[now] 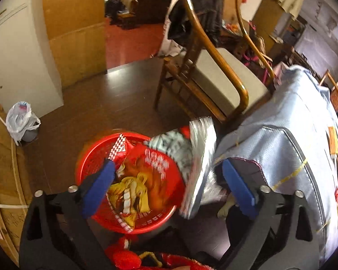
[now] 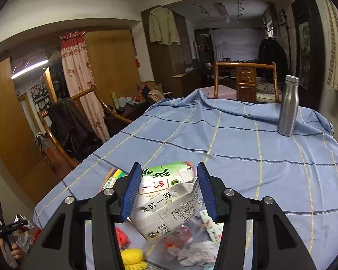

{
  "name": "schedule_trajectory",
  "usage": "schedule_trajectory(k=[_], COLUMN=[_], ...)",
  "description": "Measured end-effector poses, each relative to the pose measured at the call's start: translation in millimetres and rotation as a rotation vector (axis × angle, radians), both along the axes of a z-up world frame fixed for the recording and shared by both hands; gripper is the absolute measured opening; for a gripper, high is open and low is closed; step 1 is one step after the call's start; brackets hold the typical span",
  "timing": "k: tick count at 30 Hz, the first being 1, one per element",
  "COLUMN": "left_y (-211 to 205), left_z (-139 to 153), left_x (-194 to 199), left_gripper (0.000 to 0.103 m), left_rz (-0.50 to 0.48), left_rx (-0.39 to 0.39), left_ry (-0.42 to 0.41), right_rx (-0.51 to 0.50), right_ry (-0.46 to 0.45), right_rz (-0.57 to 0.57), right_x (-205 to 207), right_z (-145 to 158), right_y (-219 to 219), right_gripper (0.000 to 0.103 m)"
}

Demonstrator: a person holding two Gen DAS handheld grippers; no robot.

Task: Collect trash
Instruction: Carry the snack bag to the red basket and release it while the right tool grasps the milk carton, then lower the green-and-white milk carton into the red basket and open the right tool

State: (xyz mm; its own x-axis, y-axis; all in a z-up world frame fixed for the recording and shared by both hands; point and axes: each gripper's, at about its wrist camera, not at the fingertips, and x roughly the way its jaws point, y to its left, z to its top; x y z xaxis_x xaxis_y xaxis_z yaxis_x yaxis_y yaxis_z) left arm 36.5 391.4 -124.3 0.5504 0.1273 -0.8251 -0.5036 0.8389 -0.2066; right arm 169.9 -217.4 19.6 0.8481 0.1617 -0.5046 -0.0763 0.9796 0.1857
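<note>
Jaws of right gripper [image 2: 167, 190] pinch a crumpled drink carton [image 2: 166, 199], lifted above the blue-clothed surface [image 2: 236, 148]. Left gripper [image 1: 169, 185] jaws spread wide, empty, over a red basket [image 1: 91, 164]; silver snack wrapper [image 1: 200, 164] blurred between them.

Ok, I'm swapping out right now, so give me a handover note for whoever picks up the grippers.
Left hand-held gripper: open over the red basket, silver snack wrapper blurred between its jaws, apparently dropping.
Right hand-held gripper: shut on a crushed drink carton, above the tablecloth.
Done: wrappers already in the basket.
Left: bin the carton, then the crumpled tissue and scraps near the table edge. The steel bottle stands upright.
</note>
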Motion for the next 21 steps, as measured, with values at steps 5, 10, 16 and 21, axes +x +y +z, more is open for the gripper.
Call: schedule_trajectory(k=[5, 10, 16, 21], left_y=[17, 33, 43, 55], left_z=[-23, -34, -25, -16], left_x=[-1, -9, -21, -46], left_gripper=[0.096, 0.096, 0.096, 0.096], left_rz=[0.048, 0.107, 0.125, 0.191], left_rx=[-0.018, -0.002, -0.008, 0.005], left_ry=[0.073, 0.098, 0.067, 0.026], right_rx=[0.000, -0.025, -0.005, -0.005], right_ry=[0.005, 0.021, 0.040, 0.048], right_rz=[0.052, 0.098, 0.225, 0.494], right_x=[-1, -3, -4, -17], right_z=[3, 2, 7, 15], right_y=[22, 45, 94, 194], right_gripper=[0.051, 0.051, 0.051, 0.051])
